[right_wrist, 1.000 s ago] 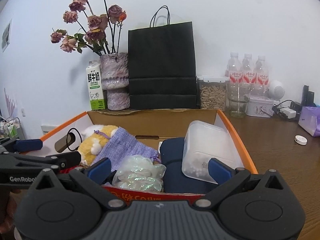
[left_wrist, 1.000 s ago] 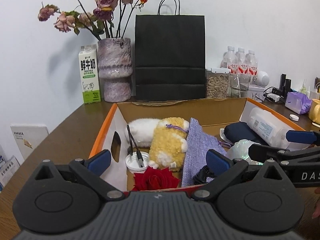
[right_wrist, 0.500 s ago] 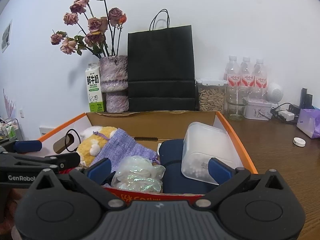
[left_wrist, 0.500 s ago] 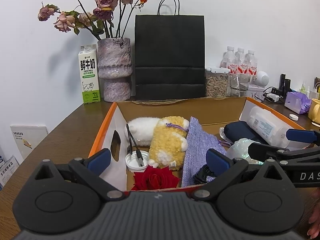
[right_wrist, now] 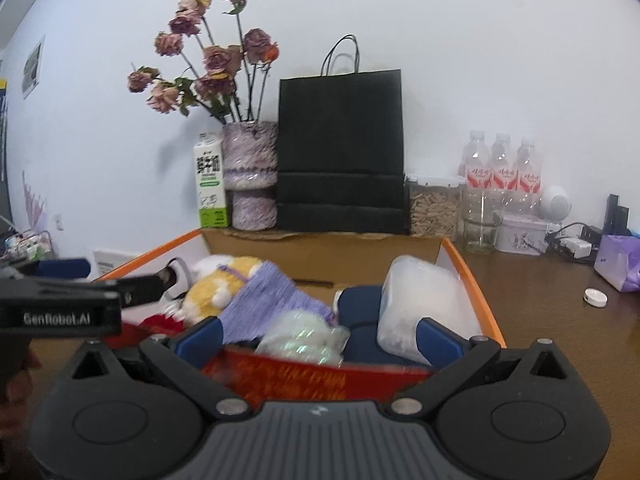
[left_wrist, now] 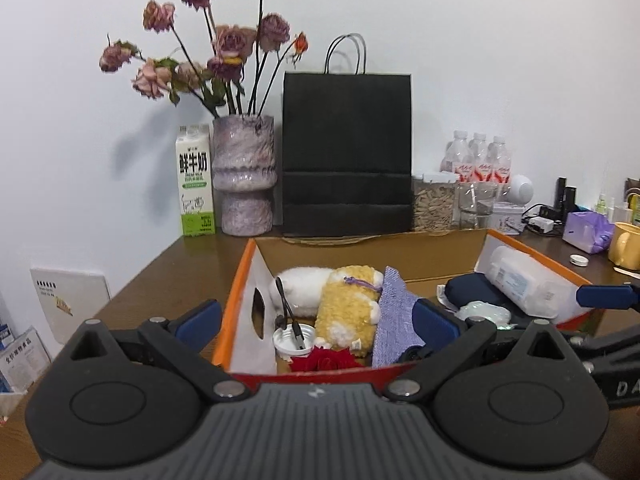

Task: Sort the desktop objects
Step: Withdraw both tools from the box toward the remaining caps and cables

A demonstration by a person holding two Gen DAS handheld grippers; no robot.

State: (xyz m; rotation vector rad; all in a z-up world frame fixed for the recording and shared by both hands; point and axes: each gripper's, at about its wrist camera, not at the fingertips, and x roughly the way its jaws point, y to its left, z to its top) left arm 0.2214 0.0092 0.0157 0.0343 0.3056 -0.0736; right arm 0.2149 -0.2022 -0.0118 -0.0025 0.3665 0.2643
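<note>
An orange-rimmed cardboard box [left_wrist: 240, 280] holds a yellow and white plush toy [left_wrist: 348, 300], a purple knit pouch [left_wrist: 394, 320], a white lid [left_wrist: 290, 338] with a black cable, a red rose [left_wrist: 328, 360], a navy pouch [left_wrist: 468, 296], an iridescent bag [right_wrist: 300, 334] and a clear plastic container [left_wrist: 524, 280]. My left gripper [left_wrist: 318, 318] is open and empty at the box's near left corner. My right gripper [right_wrist: 320, 338] is open and empty over the near wall, with the container [right_wrist: 412, 304] just ahead. Each gripper shows in the other's view, the right gripper [left_wrist: 604, 296] and the left gripper [right_wrist: 80, 280].
Behind the box stand a milk carton [left_wrist: 195, 184], a vase of dried roses [left_wrist: 244, 176], a black paper bag [left_wrist: 346, 152], a jar of seeds [left_wrist: 434, 204], a glass and water bottles [left_wrist: 478, 160]. A purple tissue pack [right_wrist: 618, 262], a small white cap [right_wrist: 595, 297] and a yellow mug [left_wrist: 624, 246] lie to the right.
Both grippers have drawn back and risen slightly from the box, so its near red wall now shows. Both stay open and empty. The box contents have not moved.
</note>
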